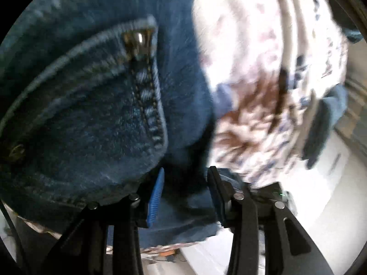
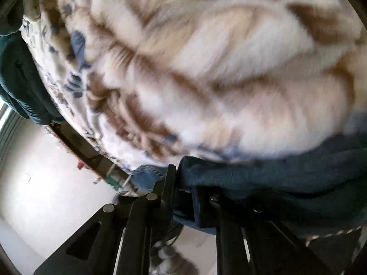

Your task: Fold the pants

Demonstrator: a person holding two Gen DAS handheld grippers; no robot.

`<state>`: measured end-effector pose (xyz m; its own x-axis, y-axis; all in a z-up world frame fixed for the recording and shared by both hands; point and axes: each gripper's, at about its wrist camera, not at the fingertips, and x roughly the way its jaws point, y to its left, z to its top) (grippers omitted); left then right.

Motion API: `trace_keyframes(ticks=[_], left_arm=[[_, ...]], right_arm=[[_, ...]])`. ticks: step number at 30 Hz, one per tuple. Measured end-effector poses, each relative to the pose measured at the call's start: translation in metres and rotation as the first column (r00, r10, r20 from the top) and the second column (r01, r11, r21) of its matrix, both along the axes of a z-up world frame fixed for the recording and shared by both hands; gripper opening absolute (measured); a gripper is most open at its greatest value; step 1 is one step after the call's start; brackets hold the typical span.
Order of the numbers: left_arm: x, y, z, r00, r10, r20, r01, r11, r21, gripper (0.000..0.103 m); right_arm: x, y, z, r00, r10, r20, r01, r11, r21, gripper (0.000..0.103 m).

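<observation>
Denim fills the near field of both wrist views. Left claw (image 1: 187, 194): its blue ribbed pad (image 1: 156, 197) and the opposite dark finger stand apart with a thick bunch of the pants (image 1: 96, 105) between them; the cloth fills the gap, so the claw is gripping the pants. Just beyond the fingers the fabric rises as a dark blue mound, with a curved stitched pocket edge, a vertical seam and a metal rivet (image 1: 137, 40) at the seam's top. A second rivet sits at the far left edge.

Right claw (image 2: 183, 183): jaws nearly together, a fold of the same dark denim pinched between the two black fingers, the rest of the fold running off to the right along the lower frame. Clamped on the pants.

Beyond the denim in both views lies a floral bedspread (image 2: 206, 68), white with brown and blue print, heavily motion-blurred. The pants rest on it, held up at two points. Pale floor (image 2: 45, 183) shows past the bed's edge at lower left of the right view.
</observation>
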<state>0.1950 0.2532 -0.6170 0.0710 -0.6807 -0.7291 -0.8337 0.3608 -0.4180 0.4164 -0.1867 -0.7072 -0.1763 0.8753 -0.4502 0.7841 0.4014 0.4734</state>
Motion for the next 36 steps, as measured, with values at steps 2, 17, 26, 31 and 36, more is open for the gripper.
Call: trace_keyframes(ticks=[2,17,26,31,36], left_arm=[[0.002,0.005,0.012,0.999,0.011,0.035,-0.012,1.000,0.015,0.036],[-0.022,0.028,-0.005,0.999,0.005,0.032,-0.009,0.994,0.106,0.036],[-0.026,0.033,0.003,0.999,-0.023,0.037,0.019,0.994,0.111,0.036],[-0.026,0.029,0.009,0.997,-0.061,0.053,0.053,0.988,0.147,0.036],[-0.028,0.026,0.006,0.994,-0.094,0.050,0.086,0.984,0.154,0.036]], right_arm=[[0.003,0.006,0.003,0.998,0.054,0.037,-0.055,0.999,0.004,0.047],[0.030,0.048,-0.015,0.995,0.100,-0.019,-0.100,0.995,-0.007,0.018],[0.004,0.025,-0.008,0.987,-0.154,-0.047,0.155,0.987,0.030,0.042],[0.037,0.063,0.083,0.852,0.413,0.323,-0.273,0.875,-0.401,0.058],[0.012,0.119,0.070,0.506,0.827,0.246,-0.615,0.546,-0.568,0.004]])
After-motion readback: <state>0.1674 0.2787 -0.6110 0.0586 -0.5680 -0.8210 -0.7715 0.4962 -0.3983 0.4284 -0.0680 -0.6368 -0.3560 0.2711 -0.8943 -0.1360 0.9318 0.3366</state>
